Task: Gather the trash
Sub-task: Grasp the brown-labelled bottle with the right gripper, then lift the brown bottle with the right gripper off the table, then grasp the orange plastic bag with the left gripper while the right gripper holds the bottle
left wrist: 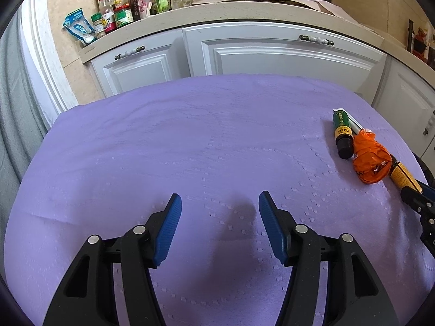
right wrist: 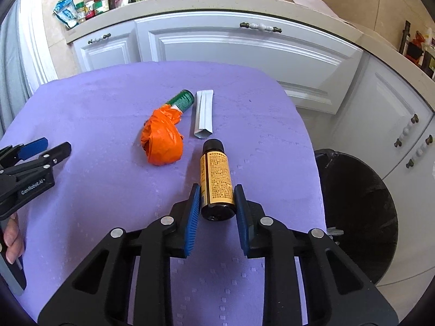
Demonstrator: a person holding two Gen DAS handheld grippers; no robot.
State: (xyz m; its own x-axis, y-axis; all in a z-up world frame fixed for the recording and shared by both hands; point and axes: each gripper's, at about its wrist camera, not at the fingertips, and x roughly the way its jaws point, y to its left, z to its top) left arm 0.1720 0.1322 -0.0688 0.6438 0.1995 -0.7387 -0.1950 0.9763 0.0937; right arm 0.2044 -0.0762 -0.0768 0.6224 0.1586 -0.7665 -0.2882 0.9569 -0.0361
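Purple cloth [left wrist: 190, 141] covers the table under my left gripper [left wrist: 220, 228], whose jaws are wide apart with nothing between them. Far off to their right lie a green bottle [left wrist: 342, 133] and an orange bag [left wrist: 368, 160], touching.

From my right gripper [right wrist: 217, 203], the jaws are clamped on a yellow-label bottle [right wrist: 216, 179]. Ahead lie the orange bag [right wrist: 161, 142] and a white packet [right wrist: 203, 114]. Right of the jaws, past the table edge, stands a black bin [right wrist: 359, 212].

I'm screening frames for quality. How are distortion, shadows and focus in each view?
Left wrist: strong fisheye bends the cabinets; a soft shadow lies on the cloth between the open left gripper; focus sharp. Right wrist: same bending, dark corners; the bottle between the right gripper's fingers is crisp, its label too small to read; the bin is dim.
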